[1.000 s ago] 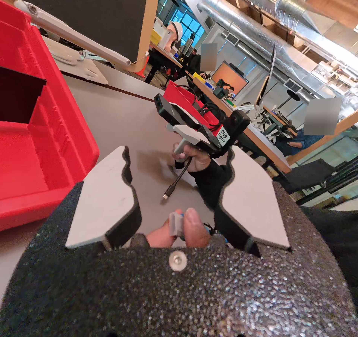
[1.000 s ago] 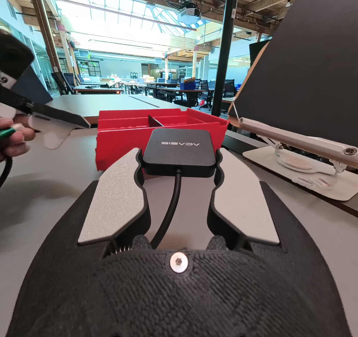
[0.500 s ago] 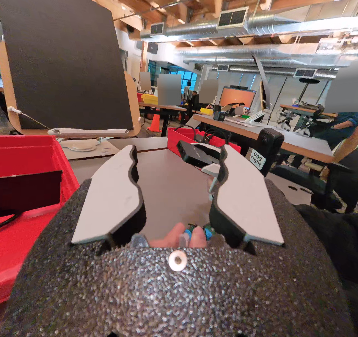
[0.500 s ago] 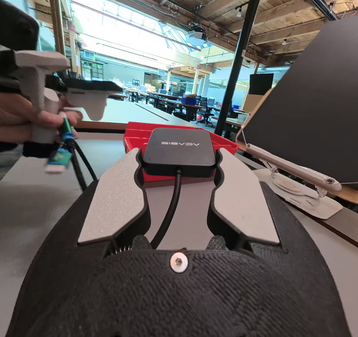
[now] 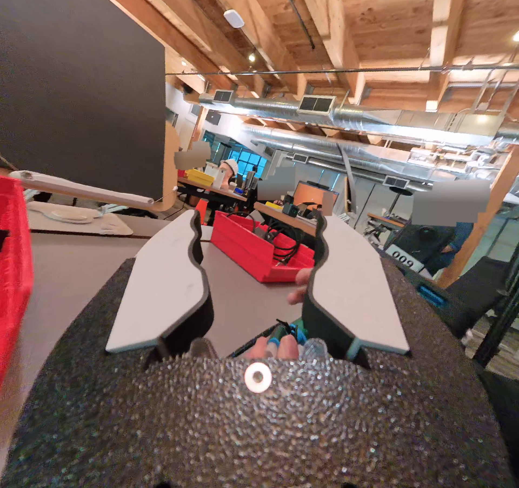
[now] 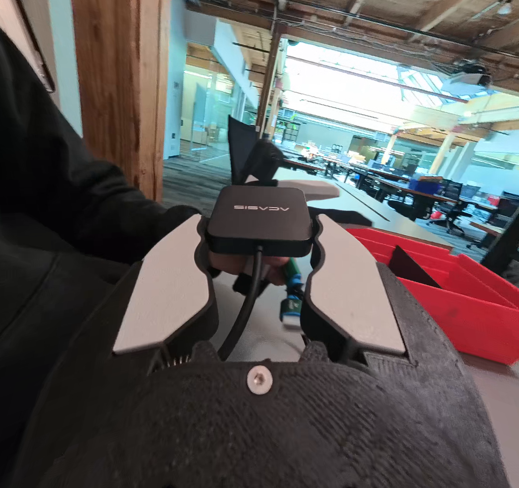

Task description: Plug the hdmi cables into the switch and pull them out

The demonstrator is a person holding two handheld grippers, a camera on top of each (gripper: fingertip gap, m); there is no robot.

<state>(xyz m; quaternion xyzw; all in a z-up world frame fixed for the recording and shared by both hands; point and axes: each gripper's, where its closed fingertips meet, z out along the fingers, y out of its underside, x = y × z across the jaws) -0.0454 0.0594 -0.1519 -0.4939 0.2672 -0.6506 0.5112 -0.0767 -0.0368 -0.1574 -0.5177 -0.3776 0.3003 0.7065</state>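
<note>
In the right wrist view my right gripper (image 6: 259, 223) is shut on the black square switch (image 6: 259, 216) and holds it level above the table, its black lead (image 6: 247, 300) hanging back between the fingers. Just under the switch a hand holds a green and blue HDMI plug (image 6: 292, 303); that plug end hangs free of the switch. A grey finger of the left gripper (image 6: 311, 190) shows beyond the switch. In the left wrist view my left gripper (image 5: 258, 230) is open with nothing between its fingers. The same green and blue cable (image 5: 282, 332) sits in fingertips below its base.
A red bin (image 5: 241, 245) holding coiled black cables (image 5: 283, 245) stands ahead on the grey table (image 5: 247, 300). Another red bin (image 5: 14, 249) is at the left, also in the right wrist view (image 6: 438, 300). A black board (image 5: 78, 81) stands behind. A dark sleeve (image 6: 70, 221) fills the left.
The right gripper swung left with the switch and now faces the sleeve and the left gripper. The left gripper tilted up; the switch has left its view. The hand-held plug came under the switch.
</note>
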